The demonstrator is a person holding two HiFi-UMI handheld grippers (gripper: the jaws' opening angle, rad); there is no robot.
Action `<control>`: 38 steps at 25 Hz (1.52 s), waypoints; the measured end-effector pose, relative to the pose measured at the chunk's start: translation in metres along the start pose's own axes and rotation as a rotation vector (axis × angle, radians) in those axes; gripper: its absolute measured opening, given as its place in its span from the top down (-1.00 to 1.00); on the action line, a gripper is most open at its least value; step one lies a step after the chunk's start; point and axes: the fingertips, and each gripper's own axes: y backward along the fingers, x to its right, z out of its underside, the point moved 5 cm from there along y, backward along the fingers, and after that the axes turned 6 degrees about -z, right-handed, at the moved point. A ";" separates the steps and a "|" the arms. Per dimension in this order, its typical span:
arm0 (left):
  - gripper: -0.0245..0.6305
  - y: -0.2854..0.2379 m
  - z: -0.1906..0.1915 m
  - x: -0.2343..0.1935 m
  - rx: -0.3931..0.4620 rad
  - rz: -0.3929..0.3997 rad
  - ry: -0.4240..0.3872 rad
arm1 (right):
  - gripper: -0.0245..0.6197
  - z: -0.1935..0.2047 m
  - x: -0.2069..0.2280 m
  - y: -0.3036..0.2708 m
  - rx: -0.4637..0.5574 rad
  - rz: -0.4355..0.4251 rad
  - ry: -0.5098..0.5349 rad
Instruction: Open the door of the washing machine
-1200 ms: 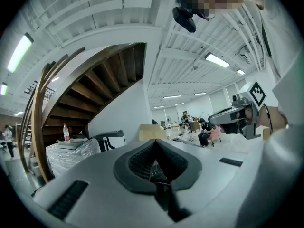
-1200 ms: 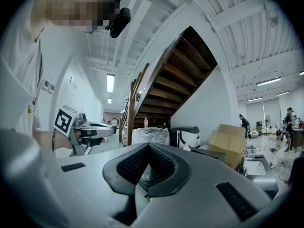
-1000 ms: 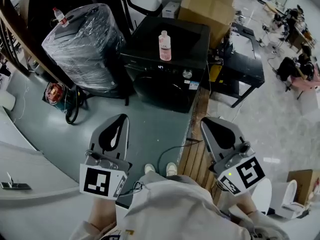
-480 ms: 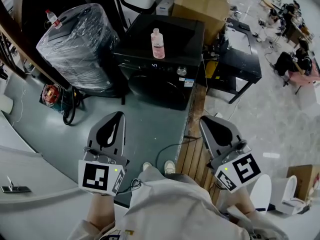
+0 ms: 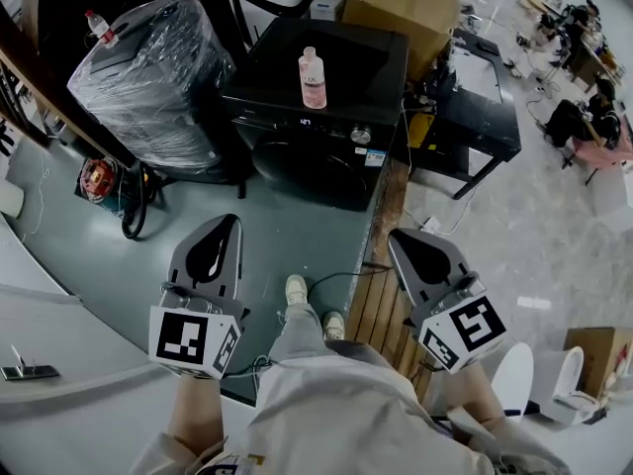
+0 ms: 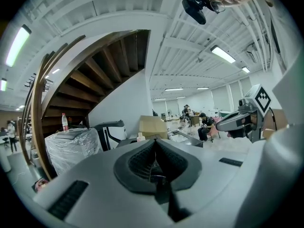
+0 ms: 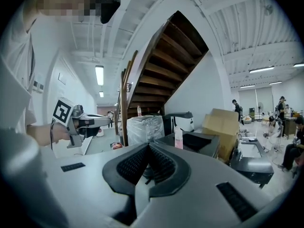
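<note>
The left gripper (image 5: 227,224) had its jaws pressed together with nothing between them, and the right gripper (image 5: 397,237) was the same: closed and empty. Both were held out in front of the person, level with each other, well apart from the washing machine (image 5: 326,117) across the grey floor (image 5: 297,236).

By my reading, nothing of the task was done. The round door (image 5: 312,171) on the machine's front looked shut, and neither gripper was near it. Left to do: close the gap, take the door's edge, and pull it open.

Only the head view showed the door itself. In the 2 gripper views the jaws hid the machine's front, leaving its top and the pink bottle (image 7: 178,137) standing there. Those views alone showed the wooden staircase (image 7: 166,61), and each caught the other gripper.
</note>
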 end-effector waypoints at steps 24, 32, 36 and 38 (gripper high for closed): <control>0.85 -0.176 0.125 -0.087 -0.270 0.147 0.094 | 0.27 0.081 0.097 -0.196 -0.353 0.033 -0.084; 0.85 -0.242 0.187 -0.120 -0.375 0.235 0.089 | 0.26 0.121 0.129 -0.279 -0.486 0.059 -0.112; 0.85 -0.265 0.217 -0.134 -0.414 0.280 0.066 | 0.26 0.145 0.143 -0.317 -0.561 0.099 -0.039; 0.85 -0.273 0.234 -0.139 -0.436 0.296 0.050 | 0.26 0.157 0.146 -0.331 -0.585 0.115 -0.013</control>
